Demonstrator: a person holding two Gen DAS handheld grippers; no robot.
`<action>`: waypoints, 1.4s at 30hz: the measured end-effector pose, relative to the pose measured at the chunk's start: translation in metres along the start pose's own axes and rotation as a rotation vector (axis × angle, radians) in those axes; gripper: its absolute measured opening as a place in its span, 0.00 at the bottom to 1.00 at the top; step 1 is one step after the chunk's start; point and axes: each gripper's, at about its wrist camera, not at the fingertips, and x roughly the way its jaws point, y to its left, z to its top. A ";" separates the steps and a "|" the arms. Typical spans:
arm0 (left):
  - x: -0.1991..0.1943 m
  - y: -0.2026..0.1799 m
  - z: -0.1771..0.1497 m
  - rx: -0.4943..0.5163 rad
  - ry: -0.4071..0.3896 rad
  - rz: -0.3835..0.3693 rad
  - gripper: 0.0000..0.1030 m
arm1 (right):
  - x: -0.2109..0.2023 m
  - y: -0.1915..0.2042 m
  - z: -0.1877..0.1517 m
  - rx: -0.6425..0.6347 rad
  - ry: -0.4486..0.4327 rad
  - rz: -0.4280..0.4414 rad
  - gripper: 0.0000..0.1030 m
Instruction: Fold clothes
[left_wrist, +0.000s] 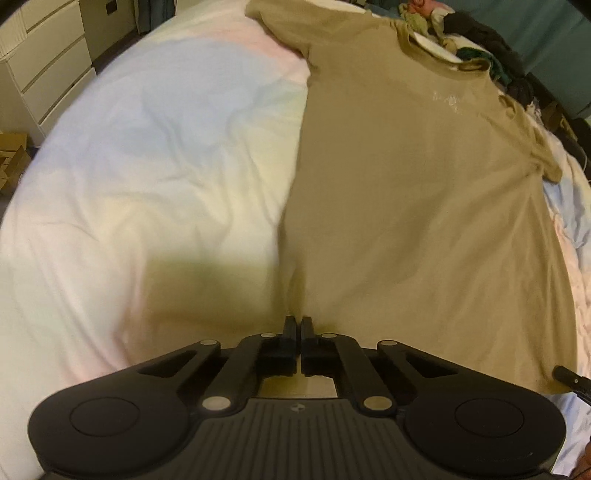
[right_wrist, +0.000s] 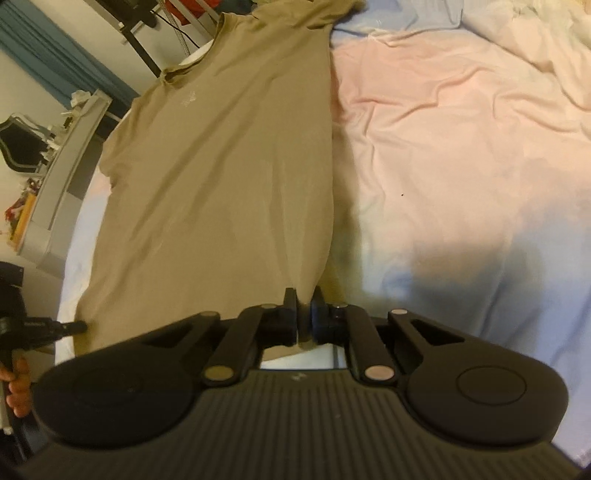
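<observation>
The left hand-held gripper (left_wrist: 298, 321) is clenched on one bottom corner of the tan T-shirt (left_wrist: 424, 206), and the right hand-held gripper (right_wrist: 303, 295) is clenched on the opposite bottom corner, a fold of hem visibly bunched between its jaws. The shirt lies face up and fairly flat on the pastel bed sheet (left_wrist: 155, 155), collar far from both grippers, sleeves spread to the sides.

The main risk is losing a corner: each grip takes only a small pinch of thin fabric, so a sharp or uneven pull could slip the hem free and drop that side. Lifting one side ahead of the other would likely skew the fold, and dragging the shirt over the loose sheet could wrinkle both. The pile of other clothes (left_wrist: 476, 40) lies just beyond the collar, so a far reach might snag it.
</observation>
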 end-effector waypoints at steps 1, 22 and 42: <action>-0.005 -0.001 0.000 0.014 0.000 0.008 0.02 | -0.003 0.002 -0.001 -0.011 0.005 -0.008 0.09; -0.061 -0.090 -0.013 0.239 -0.473 -0.041 0.87 | -0.058 0.024 -0.021 -0.068 -0.434 -0.038 0.68; 0.040 -0.160 -0.008 0.298 -0.675 -0.174 0.99 | 0.020 0.038 0.052 0.008 -0.719 -0.021 0.69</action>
